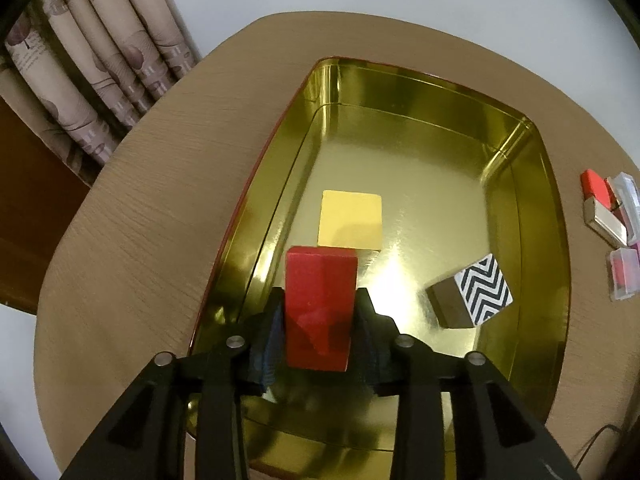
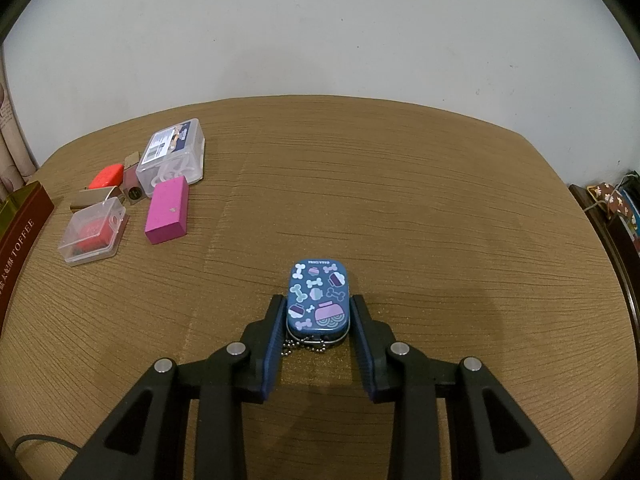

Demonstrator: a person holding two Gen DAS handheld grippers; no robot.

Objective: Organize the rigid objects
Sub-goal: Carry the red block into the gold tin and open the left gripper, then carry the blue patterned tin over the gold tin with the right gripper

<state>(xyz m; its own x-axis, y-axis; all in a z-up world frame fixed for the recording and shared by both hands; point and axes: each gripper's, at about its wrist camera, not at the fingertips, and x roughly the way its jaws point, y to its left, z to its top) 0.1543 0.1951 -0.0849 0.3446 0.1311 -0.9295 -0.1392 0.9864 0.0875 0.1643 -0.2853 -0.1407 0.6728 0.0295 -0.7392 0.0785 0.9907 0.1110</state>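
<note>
The red block's (image 1: pixel 320 312) lower end hides behind the left gripper's fingers (image 1: pixel 267 344), so contact with the gold tin (image 1: pixel 400 92) cannot be told. The toffee tin (image 2: pixel 20 224) is cropped at the left edge. The clear box's (image 2: pixel 172 156) label is unreadable.

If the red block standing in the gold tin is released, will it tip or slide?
The red block stands on its end and is tall for its base, so it may tip if nudged. It looks rigid, probably wood. The gold tin has a smooth shiny floor, so the block may slide easily.
</note>
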